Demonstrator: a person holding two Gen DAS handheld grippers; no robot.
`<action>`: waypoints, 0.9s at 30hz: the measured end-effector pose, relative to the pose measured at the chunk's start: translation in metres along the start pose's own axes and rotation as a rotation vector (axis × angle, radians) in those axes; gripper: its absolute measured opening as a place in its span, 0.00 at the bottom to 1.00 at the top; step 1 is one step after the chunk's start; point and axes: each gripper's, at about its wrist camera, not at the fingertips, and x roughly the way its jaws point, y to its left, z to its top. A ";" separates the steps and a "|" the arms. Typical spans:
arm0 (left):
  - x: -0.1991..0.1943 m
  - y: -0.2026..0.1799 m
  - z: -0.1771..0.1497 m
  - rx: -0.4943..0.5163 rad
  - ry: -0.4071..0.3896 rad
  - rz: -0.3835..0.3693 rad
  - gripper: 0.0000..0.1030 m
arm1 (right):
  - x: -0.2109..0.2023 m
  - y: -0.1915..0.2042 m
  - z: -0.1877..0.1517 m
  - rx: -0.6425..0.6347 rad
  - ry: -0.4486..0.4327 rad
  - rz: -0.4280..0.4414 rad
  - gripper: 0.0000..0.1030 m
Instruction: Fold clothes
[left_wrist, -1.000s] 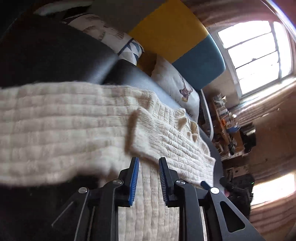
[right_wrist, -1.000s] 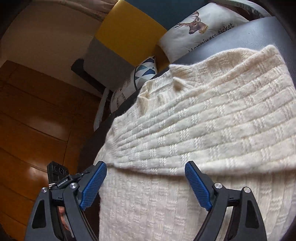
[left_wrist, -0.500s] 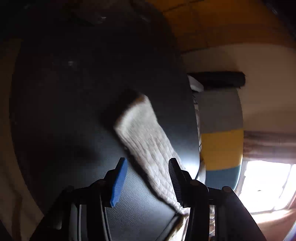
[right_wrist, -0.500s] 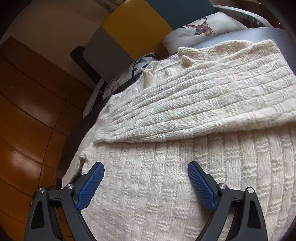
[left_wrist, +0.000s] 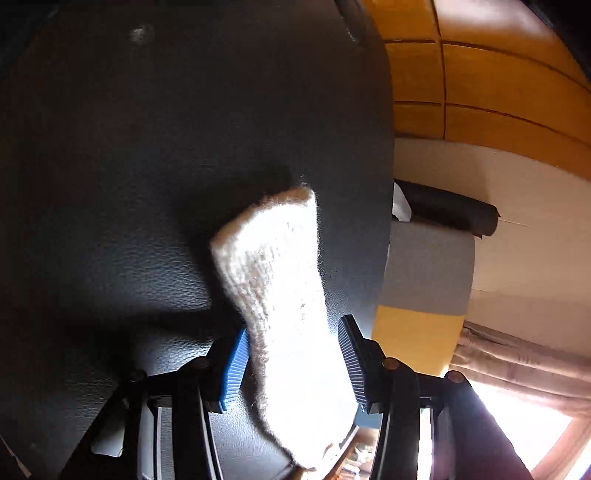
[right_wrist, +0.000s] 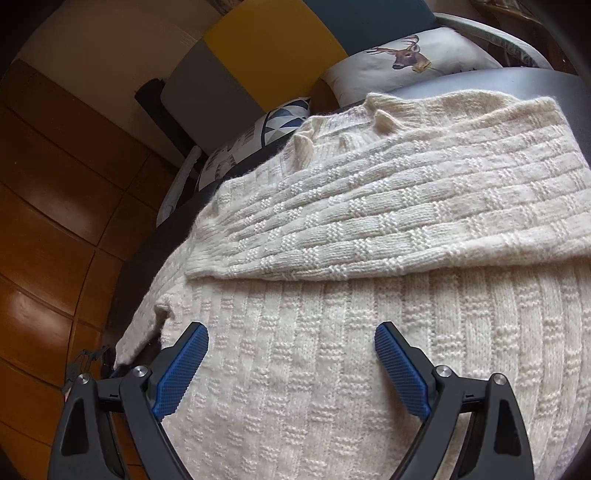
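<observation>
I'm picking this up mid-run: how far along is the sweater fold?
Done: one side of the cream sweater is already folded across the body, its sleeve lying flat on top. In hand: the left gripper is open around the other sleeve's cuff on the dark surface, not yet clamped. The right gripper hovers open over the body. Left: fold that sleeve in, then fold the body.
</observation>
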 end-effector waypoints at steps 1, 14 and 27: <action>0.002 -0.001 -0.001 0.005 -0.009 0.004 0.46 | 0.002 0.007 0.002 -0.027 0.010 0.000 0.92; 0.023 -0.010 0.015 0.107 0.000 0.050 0.07 | 0.050 0.063 0.055 -0.339 0.046 -0.315 0.91; 0.070 -0.156 -0.128 0.487 0.264 -0.219 0.07 | 0.034 0.022 0.049 -0.186 -0.023 -0.204 0.98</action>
